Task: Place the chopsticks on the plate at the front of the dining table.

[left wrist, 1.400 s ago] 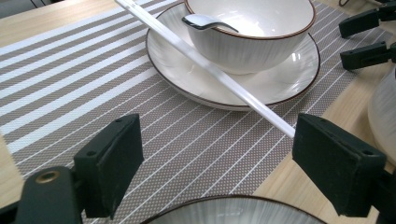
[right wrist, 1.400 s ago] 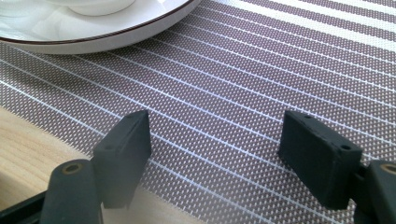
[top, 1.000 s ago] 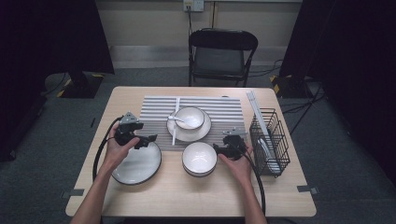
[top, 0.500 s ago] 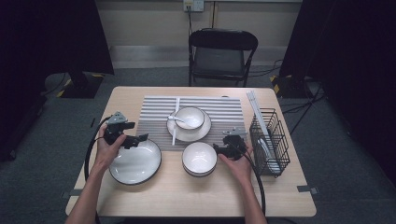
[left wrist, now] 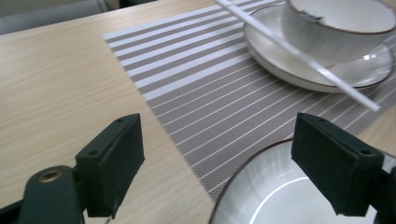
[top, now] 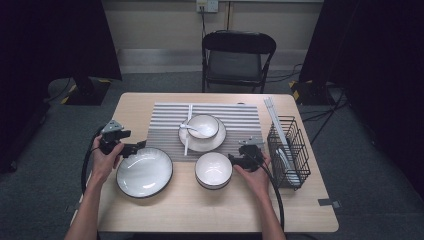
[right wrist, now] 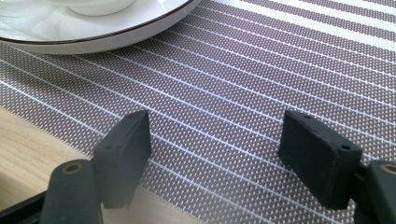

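My left gripper (top: 136, 146) is open just above the far left rim of a large white plate with a dark edge (top: 144, 173), nothing between its jaws. In the left gripper view the left gripper (left wrist: 224, 158) frames that plate (left wrist: 280, 200) and the striped placemat (left wrist: 210, 79). My right gripper (top: 233, 159) is open beside the right of an empty white bowl (top: 213, 170). Seen in the right gripper view, the right gripper (right wrist: 215, 154) hovers low over the placemat (right wrist: 261, 70), empty.
A saucer (top: 217, 141) on the placemat (top: 165, 125) carries a small bowl (top: 202, 125) and a spoon; a white stick (top: 188, 130) lies across it. A black wire rack (top: 288, 150) with a plate inside stands at the right. A chair (top: 237, 55) is behind the table.
My left gripper has drawn back to the left, away from over the big plate's far rim. The right gripper has stayed put.
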The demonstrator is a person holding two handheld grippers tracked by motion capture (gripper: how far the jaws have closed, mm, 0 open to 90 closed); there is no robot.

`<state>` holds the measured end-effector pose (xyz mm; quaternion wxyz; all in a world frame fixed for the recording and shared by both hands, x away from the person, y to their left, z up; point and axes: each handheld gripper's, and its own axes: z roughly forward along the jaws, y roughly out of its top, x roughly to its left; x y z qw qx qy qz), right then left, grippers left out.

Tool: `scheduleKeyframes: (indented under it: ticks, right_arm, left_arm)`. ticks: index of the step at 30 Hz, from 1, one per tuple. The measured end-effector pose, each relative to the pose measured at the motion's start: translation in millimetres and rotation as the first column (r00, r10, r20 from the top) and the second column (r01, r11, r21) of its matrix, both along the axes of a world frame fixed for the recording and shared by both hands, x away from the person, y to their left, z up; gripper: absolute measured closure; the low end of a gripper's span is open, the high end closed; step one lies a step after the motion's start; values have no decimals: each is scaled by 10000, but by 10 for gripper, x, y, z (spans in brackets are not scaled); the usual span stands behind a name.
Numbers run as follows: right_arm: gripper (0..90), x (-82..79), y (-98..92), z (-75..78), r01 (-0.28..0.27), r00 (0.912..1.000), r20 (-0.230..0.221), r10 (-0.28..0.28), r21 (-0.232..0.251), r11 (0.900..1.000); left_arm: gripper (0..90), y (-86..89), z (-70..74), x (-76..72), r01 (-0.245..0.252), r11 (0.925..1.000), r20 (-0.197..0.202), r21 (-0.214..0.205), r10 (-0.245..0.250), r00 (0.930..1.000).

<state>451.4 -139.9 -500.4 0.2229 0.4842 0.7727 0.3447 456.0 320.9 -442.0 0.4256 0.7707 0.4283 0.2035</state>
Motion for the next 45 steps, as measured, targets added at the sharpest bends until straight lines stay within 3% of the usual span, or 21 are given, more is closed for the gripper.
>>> scheduleKeyframes:
  ticks: [3, 12, 16, 18, 23, 25, 27, 35, 37, 40, 42, 45]
  right_arm:
    - [245, 0, 0, 0, -2, 10000, 0, 2, 1, 10000]
    - [245, 0, 0, 0, -1, 10000, 1, 1, 1, 10000]
    - [245, 0, 0, 0, 0, 10000, 0, 0, 0, 10000]
    - [245, 0, 0, 0, -1, 10000, 0, 1, 1, 10000]
    - [245, 0, 0, 0, 0, 10000, 0, 0, 5, 10000]
    - [245, 0, 0, 0, 0, 10000, -1, 0, 5, 10000]
    - [245, 0, 0, 0, -1, 10000, 0, 1, 3, 10000]
    - [245, 0, -1, 0, 0, 10000, -2, 0, 6, 10000]
    - [245, 0, -1, 0, 2, 10000, -4, -2, 10, 10000]
    - [245, 0, -1, 0, 2, 10000, -5, -2, 11, 10000]
    - [245, 0, -1, 0, 1, 10000, -4, -1, 8, 10000]
    - [245, 0, -1, 0, -1, 10000, -1, 1, 6, 10000]
  left_arm:
    - [175, 47, 23, 0, -241, 9991, 113, 357, 237, 9997]
    - [174, 309, -83, 25, -1088, 9940, -249, 96, 1090, 9937]
    - [162, 398, -143, 32, -1245, 9921, -376, 118, 1249, 9915]
    - [160, 437, -185, 34, -1608, 9867, -439, 222, 1617, 9859]
    - [159, 524, -301, 38, -1908, 9807, -608, 416, 1931, 9793]
    - [160, 549, -362, 49, -1988, 9795, -646, 314, 2004, 9776]
    - [160, 575, -416, 61, -2232, 9733, -815, 535, 2270, 9705]
    - [163, 572, -573, 83, -2231, 9652, -1126, 1367, 2389, 9645]
    - [152, 575, -602, 79, -2262, 9664, -1026, 1222, 2390, 9656]
    - [158, 558, -585, 78, -2188, 9641, -941, 1506, 2343, 9676]
    - [136, 586, -609, 83, -2253, 9667, -1025, 1214, 2380, 9658]
    - [144, 586, -609, 86, -2167, 9688, -986, 1202, 2289, 9684]
